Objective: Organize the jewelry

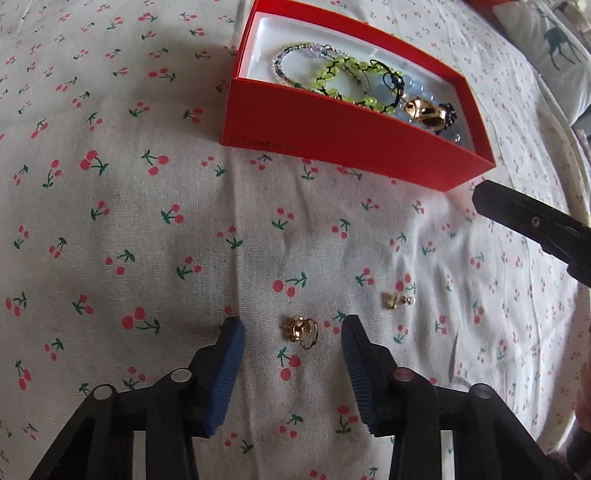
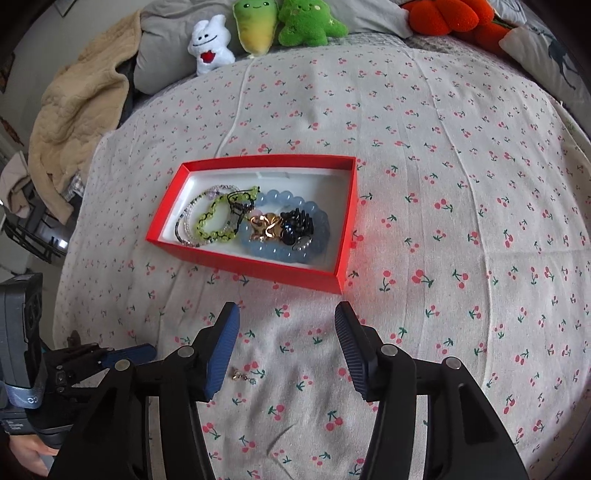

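Observation:
A red box [image 1: 332, 129] with a white inside holds several bracelets: a green bead one [image 1: 340, 79], a pale bead one [image 1: 291, 62], a blue bead one and gold and black pieces. It also shows in the right wrist view [image 2: 258, 267]. A gold ring [image 1: 301, 329] lies on the cherry-print cloth between the fingers of my open left gripper [image 1: 293, 332]. A small gold earring [image 1: 397, 300] lies to its right; it shows in the right wrist view [image 2: 242, 377] too. My right gripper [image 2: 286, 325] is open and empty, in front of the box.
Plush toys [image 2: 266, 26] and a beige blanket [image 2: 74, 107] lie at the far edge of the bed. A deer-print pillow [image 1: 554, 44] is at the far right. The right gripper's finger [image 1: 524, 225] reaches into the left wrist view.

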Demonstrator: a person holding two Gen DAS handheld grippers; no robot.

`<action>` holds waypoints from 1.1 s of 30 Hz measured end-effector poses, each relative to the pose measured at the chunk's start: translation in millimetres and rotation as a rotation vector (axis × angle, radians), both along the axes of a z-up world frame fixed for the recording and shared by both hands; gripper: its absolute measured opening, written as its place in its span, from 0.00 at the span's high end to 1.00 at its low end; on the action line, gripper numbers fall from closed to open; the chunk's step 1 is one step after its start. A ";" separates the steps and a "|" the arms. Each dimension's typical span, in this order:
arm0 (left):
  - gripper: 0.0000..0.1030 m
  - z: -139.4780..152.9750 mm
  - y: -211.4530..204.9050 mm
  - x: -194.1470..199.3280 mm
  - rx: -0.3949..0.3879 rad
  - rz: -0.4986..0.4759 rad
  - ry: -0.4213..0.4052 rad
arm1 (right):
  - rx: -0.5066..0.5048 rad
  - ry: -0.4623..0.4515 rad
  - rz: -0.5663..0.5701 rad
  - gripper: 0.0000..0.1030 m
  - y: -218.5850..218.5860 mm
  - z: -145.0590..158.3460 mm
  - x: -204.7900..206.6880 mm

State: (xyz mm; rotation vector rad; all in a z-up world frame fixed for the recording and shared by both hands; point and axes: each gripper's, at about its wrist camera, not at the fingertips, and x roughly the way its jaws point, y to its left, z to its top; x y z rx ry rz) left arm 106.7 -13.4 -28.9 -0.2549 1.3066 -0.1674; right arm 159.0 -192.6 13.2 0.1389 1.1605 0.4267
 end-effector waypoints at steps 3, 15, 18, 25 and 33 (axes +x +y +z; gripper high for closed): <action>0.69 -4.4 -2.8 1.7 0.008 0.006 0.002 | -0.020 0.006 0.006 0.45 1.7 -2.1 -5.2; 1.00 22.2 -14.1 15.5 0.036 -0.004 -0.088 | -0.035 0.039 -0.011 0.45 -5.3 -10.2 -5.5; 1.00 38.7 -6.9 25.7 0.004 0.031 -0.141 | -0.026 0.040 -0.030 0.45 -9.5 -9.3 -3.6; 1.00 65.8 -3.3 44.8 -0.042 0.081 -0.246 | -0.017 0.054 -0.038 0.45 -11.8 -10.9 -3.9; 1.00 60.3 -8.0 65.3 -0.029 0.120 -0.298 | -0.026 0.056 -0.034 0.45 -14.6 -12.0 -6.7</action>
